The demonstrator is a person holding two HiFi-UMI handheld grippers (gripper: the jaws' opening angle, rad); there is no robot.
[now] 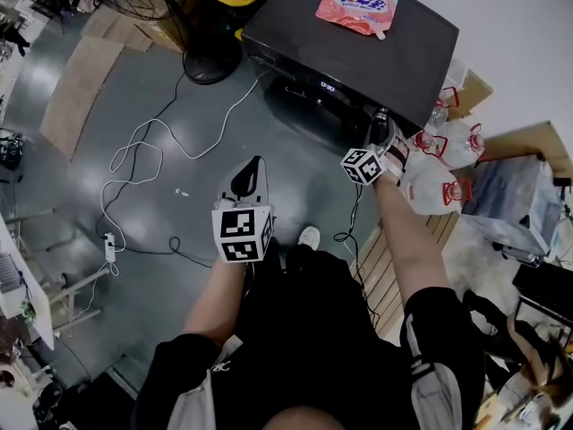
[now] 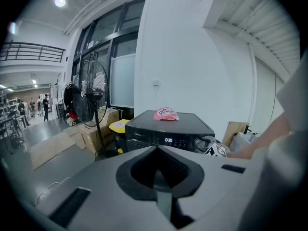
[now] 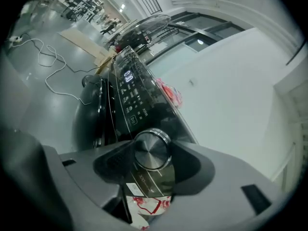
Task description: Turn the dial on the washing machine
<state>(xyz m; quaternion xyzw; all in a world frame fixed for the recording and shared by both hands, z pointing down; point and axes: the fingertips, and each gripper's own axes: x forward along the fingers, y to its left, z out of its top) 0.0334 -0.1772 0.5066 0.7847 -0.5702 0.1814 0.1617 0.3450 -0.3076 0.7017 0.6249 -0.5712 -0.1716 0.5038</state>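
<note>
dial [image 3: 151, 150] edges behind fingers [image 3: 191, 166], panel [image 3: 127, 97] print illegible

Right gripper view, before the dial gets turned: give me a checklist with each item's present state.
1. The round silver metal dial sits centred between the fingers of the right gripper: ok.
2. Both fingers are closed on the dial's rim: ok, they appear to touch it on both sides.
3. The black washing machine is powered: ok, its display is lit.
4. The left gripper is out of the way: ok, it is shut, empty and away from the machine.
5. The pink detergent pouch is clear of the panel: ok, it lies on the machine's top.
6. The dial's present setting: cannot tell.
</note>
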